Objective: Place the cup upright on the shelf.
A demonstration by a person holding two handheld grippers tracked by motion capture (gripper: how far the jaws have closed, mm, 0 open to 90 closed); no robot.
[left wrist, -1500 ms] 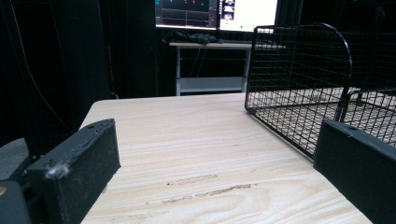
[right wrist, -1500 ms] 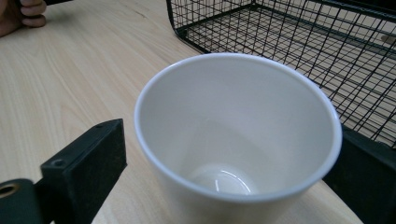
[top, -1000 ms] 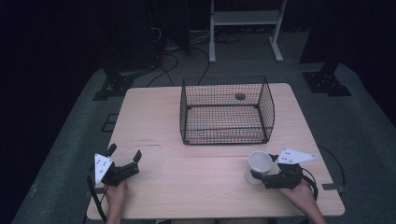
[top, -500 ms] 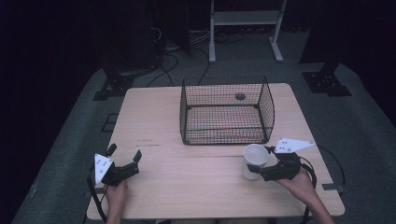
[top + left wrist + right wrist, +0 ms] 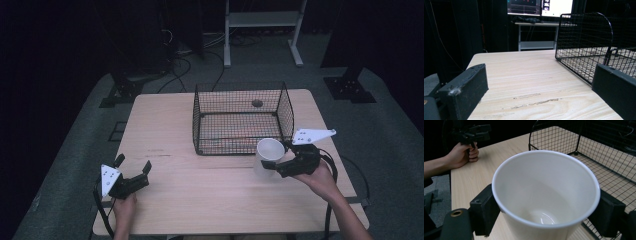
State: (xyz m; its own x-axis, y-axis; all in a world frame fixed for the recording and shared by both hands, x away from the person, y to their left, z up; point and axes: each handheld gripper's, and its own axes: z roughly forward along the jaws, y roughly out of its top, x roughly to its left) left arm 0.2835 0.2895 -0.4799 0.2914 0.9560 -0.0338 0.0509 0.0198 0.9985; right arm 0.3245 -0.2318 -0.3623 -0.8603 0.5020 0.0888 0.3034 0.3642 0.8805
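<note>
The right gripper [image 5: 278, 165] has its two black jaws clamped on the sides of a white, empty paper cup [image 5: 267, 156], one jaw pressing each flank just under the rim, as the right gripper view shows clearly [image 5: 544, 200]. The cup is upright, mouth up, and appears lifted off the light wooden tabletop [image 5: 210, 195], hanging just in front of the near right corner of the black wire basket [image 5: 240, 117]. So the pick-up looks done: the cup is gripped and off the surface.

What seems left is the carry and the drop. The cup is not yet over the basket's rim; it sits beside the front wall, outside it. To judge by the pictures, it has to go higher than the wire wall, travel over the rim toward the far edge of the table, and then be set down or let go inside. The basket's floor holds a small dark round object [image 5: 257, 103] near its back wall and otherwise looks free.

The left gripper [image 5: 134, 176] rests near the near left corner of the table, jaws spread wide with nothing between them, well apart from the basket.
</note>
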